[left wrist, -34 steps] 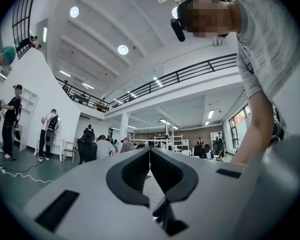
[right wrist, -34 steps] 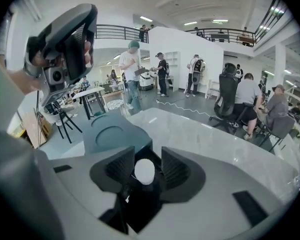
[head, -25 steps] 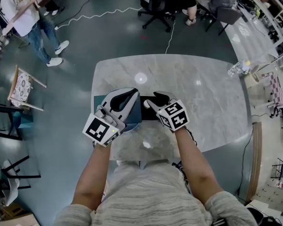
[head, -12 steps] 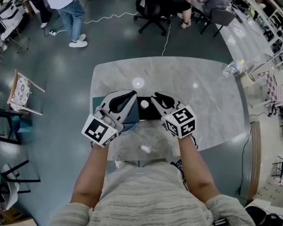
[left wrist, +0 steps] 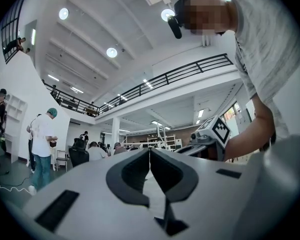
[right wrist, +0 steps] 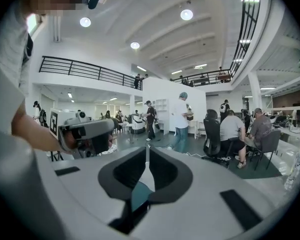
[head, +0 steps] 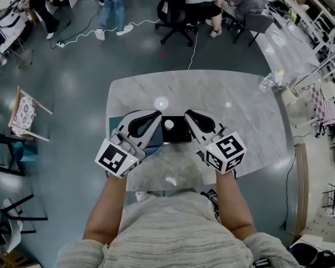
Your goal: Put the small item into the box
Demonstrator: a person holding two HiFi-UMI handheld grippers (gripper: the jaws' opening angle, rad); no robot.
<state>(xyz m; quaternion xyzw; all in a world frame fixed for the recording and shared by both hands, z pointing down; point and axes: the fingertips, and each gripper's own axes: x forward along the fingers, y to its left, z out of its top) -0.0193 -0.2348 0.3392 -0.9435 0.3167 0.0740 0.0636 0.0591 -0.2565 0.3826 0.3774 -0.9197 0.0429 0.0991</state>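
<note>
A small white item (head: 168,124) lies inside the dark open box (head: 178,135) on the marble table (head: 234,116), and neither gripper touches it. Just left of it is my left gripper (head: 158,114), shut with nothing between its jaws; a teal part of the box (head: 157,137) shows below its fingers. My right gripper (head: 187,114) hovers over the box's right side. Its jaws have just been closing, and they meet with nothing between them. The right gripper view shows teal (right wrist: 139,195) through the gap behind the shut tips (right wrist: 146,150). Neither gripper view shows the white item.
A clear bottle (head: 267,82) stands at the table's far right corner. Office chairs (head: 176,7) and people stand beyond the table, and a wooden chair (head: 24,106) is on the floor at the left. A white cable (head: 81,31) lies on the floor.
My right gripper has pulled up and back from the box and its jaws have closed. The white item, hidden a second ago, now lies uncovered in the box. The left gripper barely shifted.
</note>
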